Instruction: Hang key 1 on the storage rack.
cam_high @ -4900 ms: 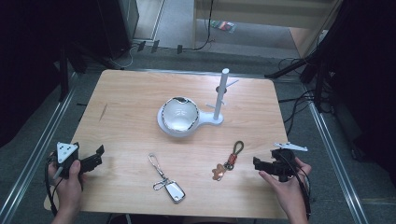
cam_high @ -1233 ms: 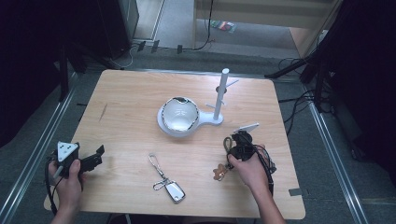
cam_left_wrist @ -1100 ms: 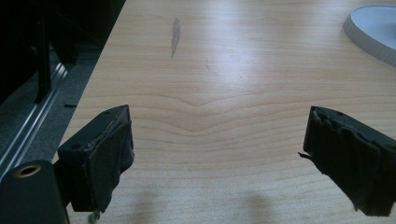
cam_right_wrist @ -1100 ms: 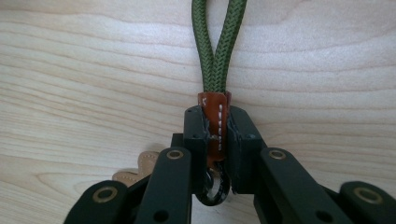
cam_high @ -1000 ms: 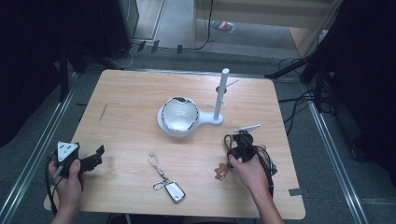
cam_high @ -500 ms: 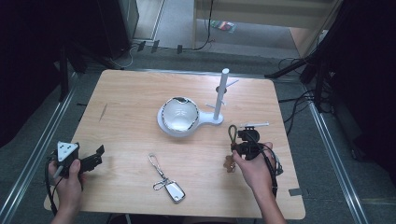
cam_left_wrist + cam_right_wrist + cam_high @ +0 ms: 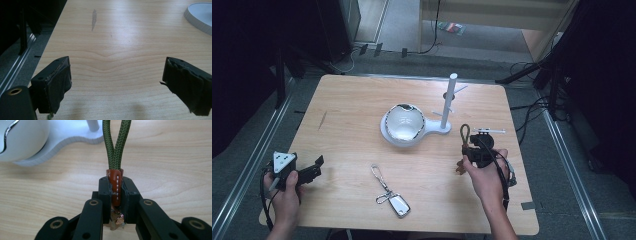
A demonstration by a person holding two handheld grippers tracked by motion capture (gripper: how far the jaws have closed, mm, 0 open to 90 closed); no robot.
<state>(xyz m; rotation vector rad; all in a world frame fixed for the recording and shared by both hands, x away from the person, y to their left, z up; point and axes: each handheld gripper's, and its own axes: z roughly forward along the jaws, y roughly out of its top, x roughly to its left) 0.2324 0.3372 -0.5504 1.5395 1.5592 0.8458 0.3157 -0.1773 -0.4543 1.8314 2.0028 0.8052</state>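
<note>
Wooden tabletop (image 7: 362,115): our right gripper (image 7: 117,195) fingers pinch a corded keychain (image 7: 116,157) that may slip near the white stand (image 7: 447,107); left gripper (image 7: 117,85) fingers spread.

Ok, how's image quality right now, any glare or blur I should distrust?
High view: soft, dark surround, glare on the bowl. Left gripper view: bright sheen across the table, jaws sharp. Right gripper view: the leather sleeve crisp, the stand base blurred.

- Left gripper (image 7: 309,172): black body, grey three-cornered plate on top, frayed black pads.
- Right gripper (image 7: 116,195): black linked jaws with brass-ringed screw holes; a black cable trails back.
- Forearms bare, no sleeves.
</note>
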